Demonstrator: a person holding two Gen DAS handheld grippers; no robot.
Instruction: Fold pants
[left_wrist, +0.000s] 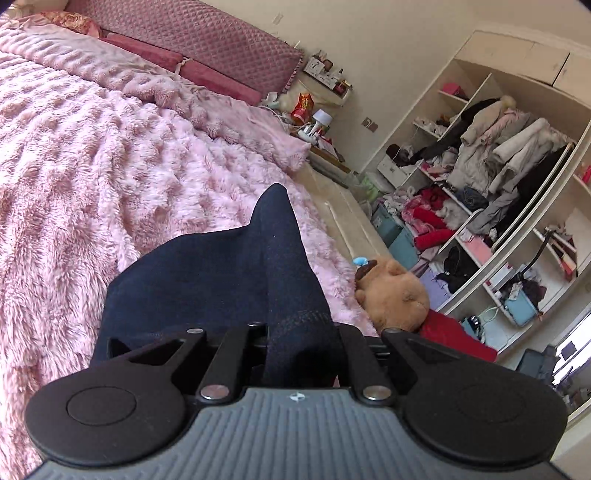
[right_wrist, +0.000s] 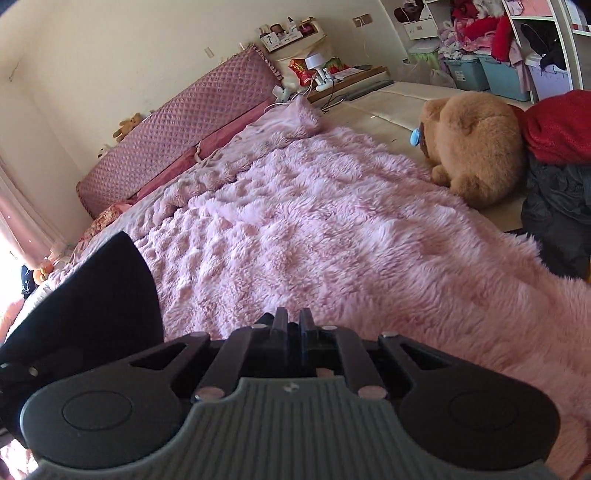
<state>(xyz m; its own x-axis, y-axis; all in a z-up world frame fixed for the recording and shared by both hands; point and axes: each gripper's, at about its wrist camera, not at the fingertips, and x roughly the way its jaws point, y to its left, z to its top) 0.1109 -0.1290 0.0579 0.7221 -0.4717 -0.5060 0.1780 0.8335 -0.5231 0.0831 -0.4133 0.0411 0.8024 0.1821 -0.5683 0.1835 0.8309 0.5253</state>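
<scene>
Fabric of the dark navy knit pants (left_wrist: 221, 273) fills your left claw (left_wrist: 299, 332): its jaws are clamped on a fold that rises to a peak just beyond them, above the fluffy pink bed blanket (left_wrist: 92, 166). Your right claw (right_wrist: 292, 325) is closed, fingers together; whether cloth sits between them you cannot tell, though the pants bulge just to its left (right_wrist: 92, 295). A brown plush bear (right_wrist: 476, 144) lies far right.

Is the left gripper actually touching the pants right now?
Touching. In the left wrist view, the dark pants run straight into the closed left gripper, bunched between its fingers and draping forward over the pink blanket.
</scene>
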